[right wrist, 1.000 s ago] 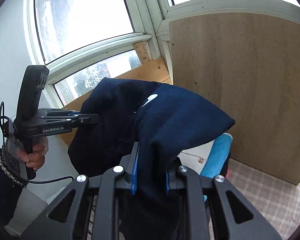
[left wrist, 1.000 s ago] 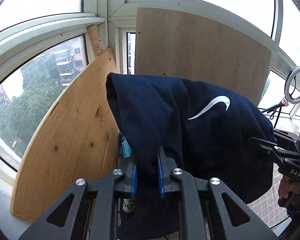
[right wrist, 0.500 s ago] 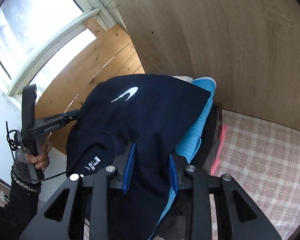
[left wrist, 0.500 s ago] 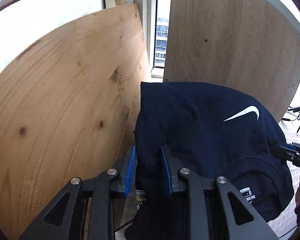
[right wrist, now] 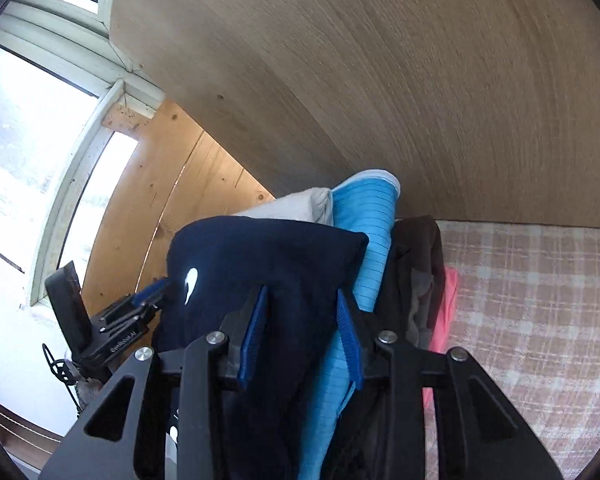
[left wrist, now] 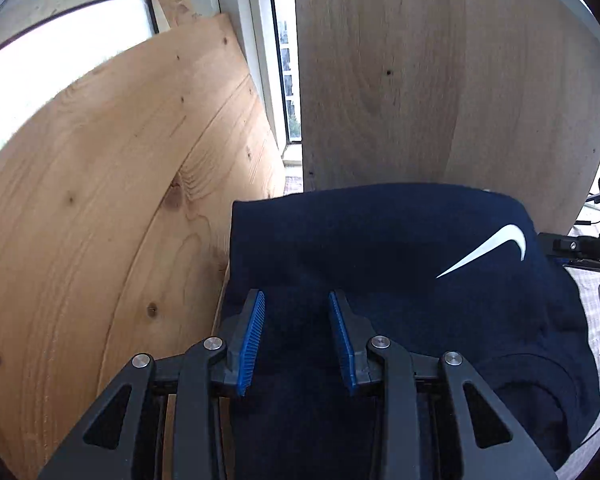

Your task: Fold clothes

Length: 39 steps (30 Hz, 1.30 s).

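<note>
The folded navy T-shirt (left wrist: 380,248) with a white swoosh logo (left wrist: 488,248) lies flat on top of a stack of garments, its far edge close to the upright boards. The left gripper (left wrist: 296,336) stands with its blue-padded fingers (left wrist: 252,340) spread apart over the near edge of the shirt; navy cloth shows in the gap, but the pads do not press it, so the shirt is released on this side. In the right wrist view the right gripper (right wrist: 300,332) is likewise parted, its blue pads (right wrist: 254,340) standing clear on either side of the shirt's corner, nothing pinched. The same view shows the stack beneath and beside the navy T-shirt (right wrist: 268,264): a light blue striped garment (right wrist: 370,240), a grey-white garment (right wrist: 296,206) behind it, a dark brown garment (right wrist: 416,272) to the right, and a pink item (right wrist: 446,312) at the stack's edge. The stack rests on a pink-and-white checked cloth (right wrist: 540,300). Behind stands a pale oak-grain panel (right wrist: 380,80), with a knotty pine board (left wrist: 112,200) leaning to the left against the window frame (right wrist: 72,184). The left gripper (right wrist: 156,294) appears in the right wrist view at the shirt's left edge, beside the logo, its fingers seen side-on. The right gripper's body (left wrist: 580,252) shows at the right margin of the left wrist view, just beside the shirt's edge.
</note>
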Each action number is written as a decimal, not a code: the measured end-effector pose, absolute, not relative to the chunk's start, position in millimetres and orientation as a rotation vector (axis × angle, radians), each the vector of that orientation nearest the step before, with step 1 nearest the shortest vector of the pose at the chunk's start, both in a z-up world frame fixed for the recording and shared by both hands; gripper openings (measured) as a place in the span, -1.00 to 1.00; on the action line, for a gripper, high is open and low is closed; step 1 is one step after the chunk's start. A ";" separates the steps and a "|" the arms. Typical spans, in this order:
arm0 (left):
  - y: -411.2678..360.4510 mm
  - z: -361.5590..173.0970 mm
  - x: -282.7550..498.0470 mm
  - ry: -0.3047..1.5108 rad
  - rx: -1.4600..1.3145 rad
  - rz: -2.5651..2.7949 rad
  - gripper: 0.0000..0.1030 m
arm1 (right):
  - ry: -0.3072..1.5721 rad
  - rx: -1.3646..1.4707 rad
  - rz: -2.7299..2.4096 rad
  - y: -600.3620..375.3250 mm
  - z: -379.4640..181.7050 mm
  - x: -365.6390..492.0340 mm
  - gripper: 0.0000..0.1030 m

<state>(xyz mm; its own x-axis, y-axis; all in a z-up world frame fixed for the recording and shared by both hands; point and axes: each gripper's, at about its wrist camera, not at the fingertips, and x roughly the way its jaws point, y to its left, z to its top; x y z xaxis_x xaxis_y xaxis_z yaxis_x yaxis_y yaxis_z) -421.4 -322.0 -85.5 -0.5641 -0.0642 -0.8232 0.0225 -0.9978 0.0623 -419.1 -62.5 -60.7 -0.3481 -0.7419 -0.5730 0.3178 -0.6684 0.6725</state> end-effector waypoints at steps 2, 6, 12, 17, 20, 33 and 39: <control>-322.7 -97.4 -423.4 -0.069 1.475 -2.712 -0.39 | -0.489 1.084 -2.114 -71.8 -40.4 -411.7 -0.81; -328.0 -104.8 -425.7 -0.019 1.486 -2.714 -0.35 | -0.142 1.132 -2.303 -88.2 -37.9 -425.5 -0.83; -330.3 -90.7 -412.5 -0.004 1.434 -2.738 -0.35 | -0.177 1.118 -2.453 -63.3 -26.6 -410.6 -0.78; -329.0 -73.4 -375.1 0.071 1.394 -2.780 -0.33 | -0.103 1.002 -2.318 -99.3 -2.2 -345.5 -0.26; -324.6 -79.9 -342.6 0.109 1.403 -2.771 -0.33 | -0.007 1.020 -2.270 -126.0 -10.7 -304.3 -0.26; -338.7 -100.1 -233.6 0.271 1.422 -2.694 -0.21 | 0.192 1.166 -2.399 -81.5 -16.9 -170.0 0.03; -323.4 -92.9 -188.6 0.333 1.438 -2.715 -0.18 | 0.103 1.214 -2.502 -61.4 -7.2 -129.7 0.13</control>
